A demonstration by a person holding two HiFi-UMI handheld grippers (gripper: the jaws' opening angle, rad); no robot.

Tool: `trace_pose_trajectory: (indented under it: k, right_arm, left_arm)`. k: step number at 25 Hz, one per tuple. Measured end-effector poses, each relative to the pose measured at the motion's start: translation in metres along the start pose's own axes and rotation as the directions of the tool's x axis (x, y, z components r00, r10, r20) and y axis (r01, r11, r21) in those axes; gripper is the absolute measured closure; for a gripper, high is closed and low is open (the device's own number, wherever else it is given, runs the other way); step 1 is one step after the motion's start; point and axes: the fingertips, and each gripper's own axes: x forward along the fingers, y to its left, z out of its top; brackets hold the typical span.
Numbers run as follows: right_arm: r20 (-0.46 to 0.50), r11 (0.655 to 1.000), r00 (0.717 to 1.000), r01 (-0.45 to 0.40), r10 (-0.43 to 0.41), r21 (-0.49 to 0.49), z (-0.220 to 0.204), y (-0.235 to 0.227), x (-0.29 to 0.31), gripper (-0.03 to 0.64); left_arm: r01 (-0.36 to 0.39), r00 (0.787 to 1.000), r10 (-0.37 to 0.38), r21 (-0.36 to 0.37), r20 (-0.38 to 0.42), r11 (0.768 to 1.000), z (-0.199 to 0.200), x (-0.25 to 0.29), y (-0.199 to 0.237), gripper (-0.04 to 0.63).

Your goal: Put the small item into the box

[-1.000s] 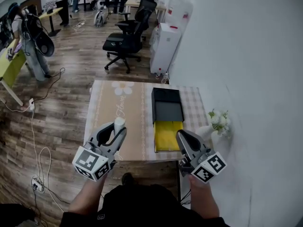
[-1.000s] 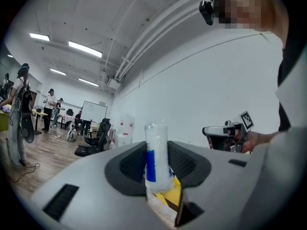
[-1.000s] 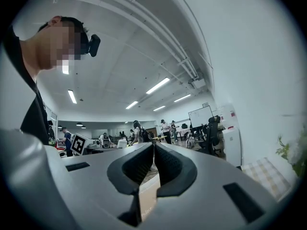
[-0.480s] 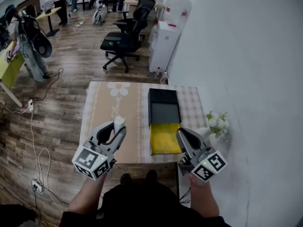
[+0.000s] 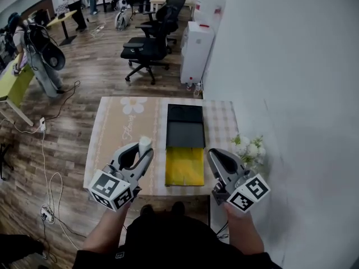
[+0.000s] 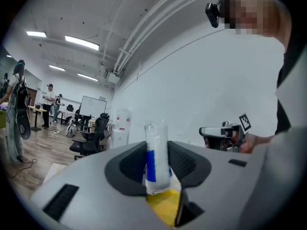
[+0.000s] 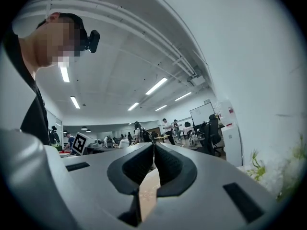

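My left gripper (image 5: 144,149) hovers over the near left part of the table (image 5: 120,129). It is shut on the small item (image 5: 145,143), a white tube with a blue label. In the left gripper view the small item (image 6: 156,157) stands upright between the pads of the left gripper (image 6: 157,164). The box (image 5: 185,125) lies open in the middle of the table, black at the far end with a yellow part (image 5: 185,166) at the near end. My right gripper (image 5: 216,156) hangs over the table's near right edge; in the right gripper view my right gripper (image 7: 153,153) is shut and empty.
A vase of white flowers (image 5: 247,148) stands at the table's right edge by the white wall. Beyond the table are a black office chair (image 5: 147,50) and a white cabinet (image 5: 196,43). Cables (image 5: 47,184) lie on the wooden floor at the left. People stand far back left.
The head view has shifted, so the table and box now sit a little further left in the picture. Both grippers hold the same pose, and the small item stays in the left one.
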Motion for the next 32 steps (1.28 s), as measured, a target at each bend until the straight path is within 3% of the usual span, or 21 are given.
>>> trace_pose_trajectory:
  k: [8,20,26,32]
  right_arm:
    - [-0.005,1.000,1.000,0.004,-0.004,0.018,-0.003,-0.031,-0.012,0.578]
    - [-0.039,0.994,0.996,0.083,-0.081,0.065,-0.017,-0.041,-0.015,0.578]
    - [-0.059,0.991,0.994,0.099,-0.094,0.091,-0.030,-0.043,-0.013,0.578]
    - [-0.083,0.987,0.991,0.110,-0.101,0.120,-0.043,-0.044,-0.013,0.578]
  left_arm:
    - [0.001,0.998,-0.002,-0.027,-0.056,1.000,-0.027,0.034,-0.011,0.457]
    - [0.077,0.973,-0.121,-0.220,-0.194,0.972,-0.097,0.086,-0.013,0.457]
    - [0.081,0.940,-0.163,-0.270,-0.299,0.960,-0.145,0.104,-0.016,0.456]
    - [0.086,0.886,-0.211,-0.300,-0.413,0.950,-0.198,0.123,-0.023,0.456]
